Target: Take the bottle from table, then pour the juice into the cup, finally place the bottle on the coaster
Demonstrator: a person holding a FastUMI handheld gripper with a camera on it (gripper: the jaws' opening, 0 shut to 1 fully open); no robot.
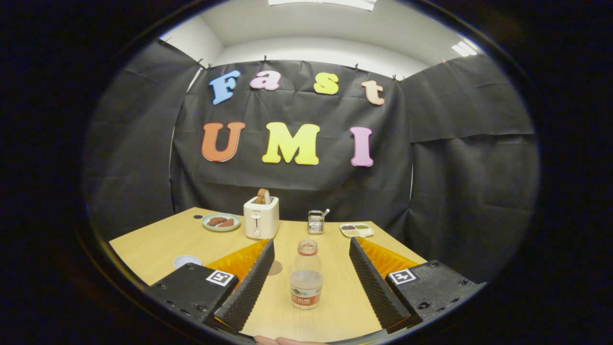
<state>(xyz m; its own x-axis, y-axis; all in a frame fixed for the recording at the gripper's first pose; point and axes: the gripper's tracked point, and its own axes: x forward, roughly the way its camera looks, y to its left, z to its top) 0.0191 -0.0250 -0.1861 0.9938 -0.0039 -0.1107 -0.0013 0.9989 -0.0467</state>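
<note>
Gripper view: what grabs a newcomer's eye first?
The clear plastic bottle with a pale cap stands upright between the open gripper's fingers, untouched. Beyond it on the light wooden table sit a white toaster with bread and a pale green plate of food.

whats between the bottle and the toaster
Only bare table between the bottle and toaster in the gripper view; the open gripper straddles the bottle.

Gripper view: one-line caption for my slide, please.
Open gripper straddles an upright clear plastic bottle on the wooden table; white toaster beyond.
</note>
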